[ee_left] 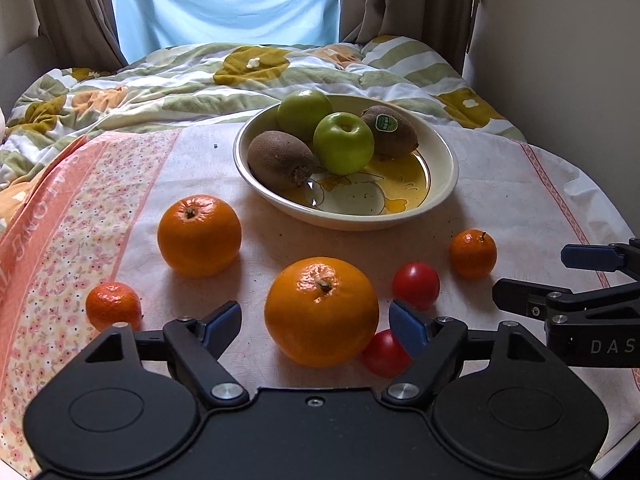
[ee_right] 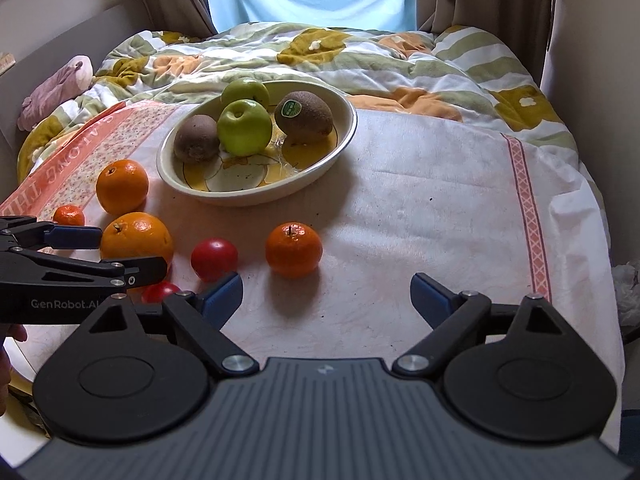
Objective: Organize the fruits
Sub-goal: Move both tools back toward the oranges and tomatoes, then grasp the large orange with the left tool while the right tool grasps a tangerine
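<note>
A large orange lies on the cloth between the open fingers of my left gripper, and neither blue pad touches it. Around it lie a second large orange, two mandarins and two red tomatoes. The cream bowl behind holds two green apples and two kiwis. My right gripper stands open over bare cloth, just short of the right-hand mandarin, with nothing between its fingers.
The table wears a white and pink cloth whose right edge drops off. A bed with a flowered quilt lies behind, and curtains hang beyond. A pink plush toy rests at the far left. A hand shows at the left edge.
</note>
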Available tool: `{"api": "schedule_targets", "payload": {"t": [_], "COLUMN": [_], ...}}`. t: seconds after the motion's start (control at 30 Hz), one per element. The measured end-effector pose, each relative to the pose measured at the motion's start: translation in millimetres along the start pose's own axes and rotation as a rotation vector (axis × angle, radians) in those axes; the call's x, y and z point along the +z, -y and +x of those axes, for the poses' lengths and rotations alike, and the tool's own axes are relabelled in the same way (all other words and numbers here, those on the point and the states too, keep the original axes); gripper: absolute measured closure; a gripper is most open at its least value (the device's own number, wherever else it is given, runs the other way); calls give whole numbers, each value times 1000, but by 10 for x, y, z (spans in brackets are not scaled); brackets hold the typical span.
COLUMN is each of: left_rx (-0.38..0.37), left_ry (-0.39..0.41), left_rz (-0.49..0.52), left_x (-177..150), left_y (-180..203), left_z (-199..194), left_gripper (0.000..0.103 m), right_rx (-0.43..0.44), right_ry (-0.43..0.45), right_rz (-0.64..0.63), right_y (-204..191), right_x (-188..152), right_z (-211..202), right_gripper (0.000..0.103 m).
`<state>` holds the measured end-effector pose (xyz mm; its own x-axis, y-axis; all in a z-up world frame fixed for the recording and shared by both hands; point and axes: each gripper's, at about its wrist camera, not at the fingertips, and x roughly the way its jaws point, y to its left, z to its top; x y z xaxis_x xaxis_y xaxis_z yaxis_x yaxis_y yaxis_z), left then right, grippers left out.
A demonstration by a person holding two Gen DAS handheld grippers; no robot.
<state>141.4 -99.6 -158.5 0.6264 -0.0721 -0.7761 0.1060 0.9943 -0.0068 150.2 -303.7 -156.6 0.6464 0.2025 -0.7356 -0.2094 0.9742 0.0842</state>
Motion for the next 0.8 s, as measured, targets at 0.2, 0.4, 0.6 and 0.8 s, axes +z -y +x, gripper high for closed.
{"api": "schedule_targets", "payload": {"t": [0.2,0.4,0.6,0.8], "left_rx": [-20,-31,-37,-30], "left_ry": [-23,-39,-41,-39], "left_rz": [-17,-11,-2,-12], "left_x": [33,39,45,39], "left_y": [-9,-5,-20,-62], "left_z": [91,118,117,100], "left_gripper": [31,34,35,35], "right_rx": [1,10,11,16], "right_ry": [-12,-19,-18,-32], "right_rz": [-21,-20,-30,-41], "right_y": [-35,-61,-92,-103], "right_x": [-2,31,53,84], "right_z": [108,194,230,295], "right_gripper": [0,5,9,22]}}
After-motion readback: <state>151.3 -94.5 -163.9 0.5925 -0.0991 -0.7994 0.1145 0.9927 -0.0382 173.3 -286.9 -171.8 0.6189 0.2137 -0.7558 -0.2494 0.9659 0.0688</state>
